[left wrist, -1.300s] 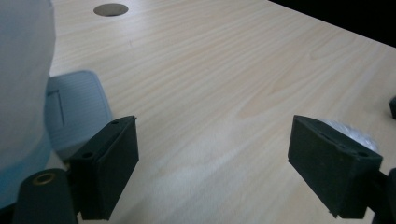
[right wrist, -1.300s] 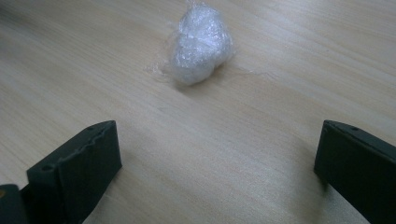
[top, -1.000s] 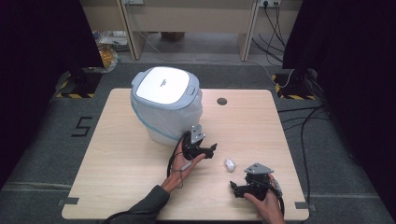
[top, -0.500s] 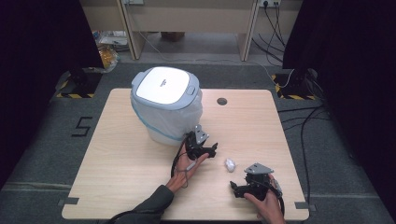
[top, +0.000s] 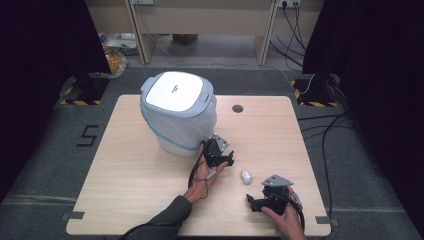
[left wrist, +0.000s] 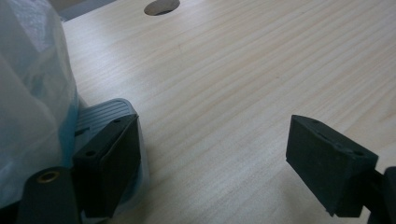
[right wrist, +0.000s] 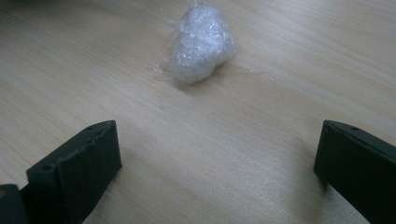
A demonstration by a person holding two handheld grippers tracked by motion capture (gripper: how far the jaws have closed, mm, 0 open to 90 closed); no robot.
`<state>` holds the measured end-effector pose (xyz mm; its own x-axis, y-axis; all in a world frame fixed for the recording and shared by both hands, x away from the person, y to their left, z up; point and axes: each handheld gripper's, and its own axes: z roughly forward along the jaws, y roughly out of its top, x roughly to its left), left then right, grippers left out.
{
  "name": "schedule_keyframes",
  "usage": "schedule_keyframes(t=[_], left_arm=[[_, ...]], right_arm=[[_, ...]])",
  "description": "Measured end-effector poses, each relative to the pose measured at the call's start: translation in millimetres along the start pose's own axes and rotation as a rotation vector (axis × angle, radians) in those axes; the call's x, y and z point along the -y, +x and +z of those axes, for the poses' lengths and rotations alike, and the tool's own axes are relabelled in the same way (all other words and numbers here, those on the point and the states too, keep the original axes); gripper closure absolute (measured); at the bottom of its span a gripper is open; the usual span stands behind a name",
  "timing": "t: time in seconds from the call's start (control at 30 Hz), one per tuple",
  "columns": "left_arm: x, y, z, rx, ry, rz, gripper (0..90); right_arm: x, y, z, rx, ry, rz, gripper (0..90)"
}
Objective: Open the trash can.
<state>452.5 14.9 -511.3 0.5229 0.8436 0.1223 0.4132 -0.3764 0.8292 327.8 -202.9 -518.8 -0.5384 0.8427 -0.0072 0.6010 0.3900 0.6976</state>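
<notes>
A white pedal bin [top: 177, 107] with a shut lid and a clear plastic liner [left wrist: 32, 93] stands on the light wooden table [top: 125, 170]. My left gripper [top: 220, 154] is open at the bin's base on its right side. In the left gripper view its jaws [left wrist: 217, 163] stand wide apart, and the left one touches or nearly touches the bin's grey foot pedal [left wrist: 100, 114]. A small crumpled ball of clear plastic [top: 246, 175] lies on the table. My right gripper [top: 257, 199] is open just short of the ball [right wrist: 198, 44], which lies ahead of the jaws [right wrist: 215, 168], not between them.
A round cable hole [top: 237, 108] sits in the table behind the grippers, also seen as the hole [left wrist: 161, 5] in the left gripper view. Dark curtains, cables and a wooden desk frame [top: 200, 20] stand beyond the table's far edge.
My left gripper has edged slightly to the right beside the bin's base. The right gripper and the plastic ball have stayed where they were.
</notes>
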Motion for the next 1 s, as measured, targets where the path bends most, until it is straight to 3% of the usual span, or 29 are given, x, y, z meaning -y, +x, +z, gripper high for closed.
schedule_keyframes(t=[0.17,0.33,0.57,0.87,1.0], left_arm=[[6.8,1.5,-5.9,0.005,-0.004,0.007,17.4],[10.8,9.9,-15.9,0.054,0.003,-0.035,17.5],[19.1,16.0,-26.0,0.087,-0.011,-0.055,17.7],[35.0,28.1,-44.8,0.098,-0.02,-0.024,19.3],[43.6,37.7,-56.5,0.113,-0.026,-0.034,19.4]], right_arm=[[0.1,0.0,-0.1,0.0,0.001,0.0,0.5],[0.1,0.0,-0.3,-0.001,0.002,0.001,0.5],[0.3,0.1,0.0,-0.002,-0.002,0.001,0.5],[0.3,0.2,-0.1,-0.002,-0.001,0.002,0.5],[0.3,0.1,0.0,-0.002,-0.001,0.001,0.5]])
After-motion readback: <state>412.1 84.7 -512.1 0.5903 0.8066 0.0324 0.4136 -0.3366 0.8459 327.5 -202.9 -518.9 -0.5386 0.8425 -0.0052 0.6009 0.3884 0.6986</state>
